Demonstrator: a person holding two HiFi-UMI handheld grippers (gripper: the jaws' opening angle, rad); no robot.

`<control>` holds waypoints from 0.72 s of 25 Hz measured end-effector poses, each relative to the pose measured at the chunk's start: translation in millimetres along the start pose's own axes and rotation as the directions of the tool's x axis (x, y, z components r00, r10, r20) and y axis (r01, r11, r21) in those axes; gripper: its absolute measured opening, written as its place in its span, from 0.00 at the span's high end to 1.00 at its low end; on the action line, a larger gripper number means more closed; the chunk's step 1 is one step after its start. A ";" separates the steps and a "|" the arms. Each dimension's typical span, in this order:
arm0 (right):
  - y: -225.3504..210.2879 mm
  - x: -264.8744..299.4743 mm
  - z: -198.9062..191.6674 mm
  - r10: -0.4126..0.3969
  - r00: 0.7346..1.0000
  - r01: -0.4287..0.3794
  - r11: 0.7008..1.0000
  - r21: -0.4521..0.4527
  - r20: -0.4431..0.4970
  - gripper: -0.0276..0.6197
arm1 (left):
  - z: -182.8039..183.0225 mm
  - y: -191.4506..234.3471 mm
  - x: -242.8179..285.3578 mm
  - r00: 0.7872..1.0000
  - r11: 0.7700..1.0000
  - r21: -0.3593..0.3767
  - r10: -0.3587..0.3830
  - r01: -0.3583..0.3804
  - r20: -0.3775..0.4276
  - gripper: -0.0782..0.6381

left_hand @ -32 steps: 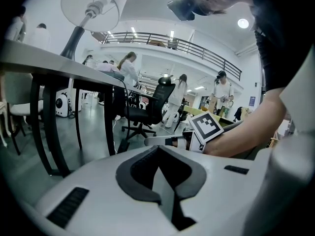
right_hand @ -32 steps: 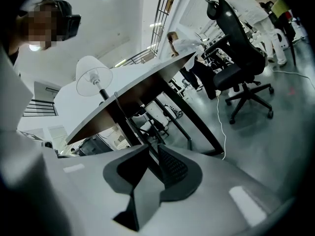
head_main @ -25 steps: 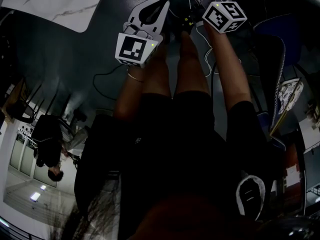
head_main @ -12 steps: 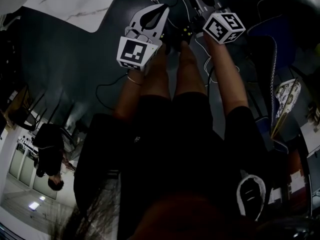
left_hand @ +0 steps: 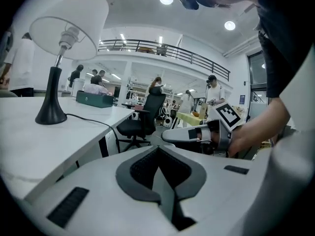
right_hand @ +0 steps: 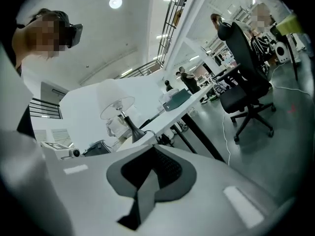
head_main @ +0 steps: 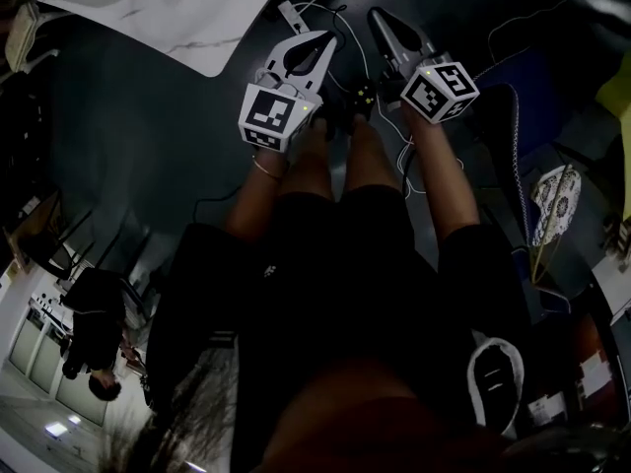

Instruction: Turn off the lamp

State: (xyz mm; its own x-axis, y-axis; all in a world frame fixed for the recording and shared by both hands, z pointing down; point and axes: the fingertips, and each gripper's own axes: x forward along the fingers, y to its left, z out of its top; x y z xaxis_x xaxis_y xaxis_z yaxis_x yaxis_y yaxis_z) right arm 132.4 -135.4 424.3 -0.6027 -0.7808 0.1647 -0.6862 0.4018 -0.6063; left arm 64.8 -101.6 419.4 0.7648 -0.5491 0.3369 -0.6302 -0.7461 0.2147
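Left gripper view: left tongs [left_hand: 158,150] pressed together, nothing between them; right gripper view: right tongs [right_hand: 152,150] likewise closed and empty. Two tongs, one lamp [left_hand: 74,23], upright on the white table [left_hand: 29,146], apart from both.

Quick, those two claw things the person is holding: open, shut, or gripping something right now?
Left gripper: closed, holding nothing.
Right gripper: closed, holding nothing.

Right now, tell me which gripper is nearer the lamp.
Left. The left gripper hangs beside the table with the lamp close on its left; the right gripper is farther out over the floor.
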 end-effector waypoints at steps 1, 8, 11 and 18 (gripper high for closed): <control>4.4 -1.6 3.9 -0.001 1.000 0.001 1.000 0.000 0.006 0.95 | 4.6 -0.1 -1.5 1.000 1.000 0.004 -0.001 0.001 0.001 0.88; 32.1 -11.6 30.0 -0.008 0.998 0.007 1.000 0.009 0.058 0.95 | 32.7 -4.0 -8.8 1.000 1.000 0.011 0.007 -0.007 0.003 0.88; 41.8 -16.3 36.7 -0.016 0.996 0.013 0.999 0.033 0.088 0.95 | 46.0 -5.8 -8.5 1.000 1.000 -0.010 0.013 -0.013 0.018 0.88; 62.5 -23.3 40.9 -0.020 0.994 0.014 0.999 0.049 0.111 0.95 | 58.7 -11.9 -9.6 1.000 1.000 -0.015 -0.025 0.025 0.010 0.88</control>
State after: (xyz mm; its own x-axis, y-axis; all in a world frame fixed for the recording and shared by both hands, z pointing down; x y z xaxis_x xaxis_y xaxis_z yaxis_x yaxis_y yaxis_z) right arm 120.2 -111.7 350.7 -0.5404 -0.8366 0.0893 -0.6739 0.3668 -0.6414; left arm 72.9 -109.5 359.8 0.7815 -0.5341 0.3226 -0.6129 -0.7539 0.2365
